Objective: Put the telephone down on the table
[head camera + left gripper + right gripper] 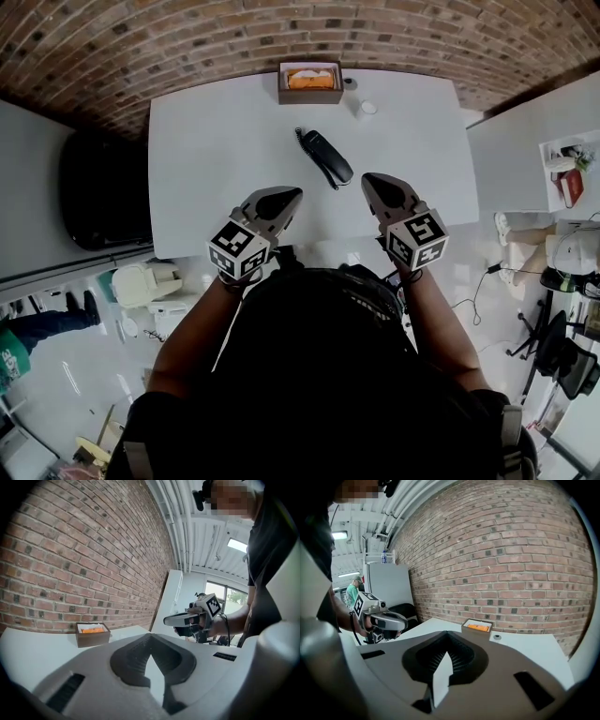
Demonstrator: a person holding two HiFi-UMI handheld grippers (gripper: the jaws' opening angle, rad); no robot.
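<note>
at six o'clock from the telephone (325,157), left gripper (286,195) and right gripper (370,180) pressed together, empty; could shove it if swung forward.

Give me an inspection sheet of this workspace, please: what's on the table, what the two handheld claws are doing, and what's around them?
Surface: white table, mostly bare.
Job's things: black telephone lying flat on the table, apart from both grippers.
Clutter: brown box with orange contents at the far edge; small white round item beside it.
Grippers: left gripper and right gripper both shut and empty, over the table's near side.
Cables: cord at the telephone's far end; floor cable to the right.
Surroundings: brick wall behind; second white table to the right.
</note>
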